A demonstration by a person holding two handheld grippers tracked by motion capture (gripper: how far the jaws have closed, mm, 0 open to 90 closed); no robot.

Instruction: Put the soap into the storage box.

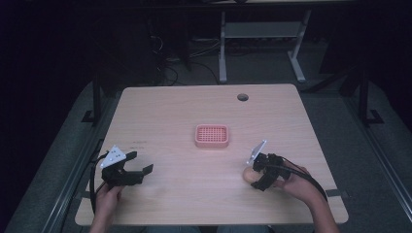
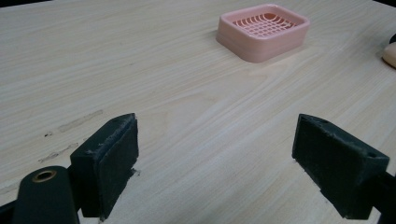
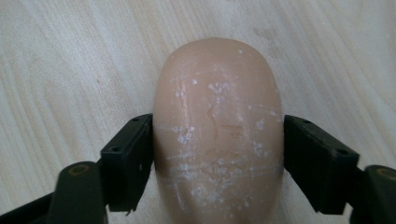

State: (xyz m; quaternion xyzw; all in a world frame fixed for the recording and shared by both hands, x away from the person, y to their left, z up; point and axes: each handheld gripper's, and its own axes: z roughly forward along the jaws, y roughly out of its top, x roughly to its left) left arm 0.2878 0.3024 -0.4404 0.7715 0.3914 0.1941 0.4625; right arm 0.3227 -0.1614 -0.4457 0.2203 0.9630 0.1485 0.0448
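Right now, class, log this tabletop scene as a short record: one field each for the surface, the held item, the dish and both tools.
surface: pale wooden table
held item: peach oval bar of soap, flecked white, lying on the table
dish: pink square plastic soap dish with a grid floor, mid-table, nothing in it
right tool: jaws closed on both sides of the soap
left tool: jaws wide apart, holding nothing, low over bare wood

Left gripper (image 2: 215,163) low over the wood surface (image 2: 177,102), fingers (image 2: 109,158) wide apart w/ nothing btwn them. Pink soap dish (image 2: 263,31) w/ grid insert sits well ahead, upper right. Peach-coloured soap bar (image 2: 390,55) cut off at right edge.
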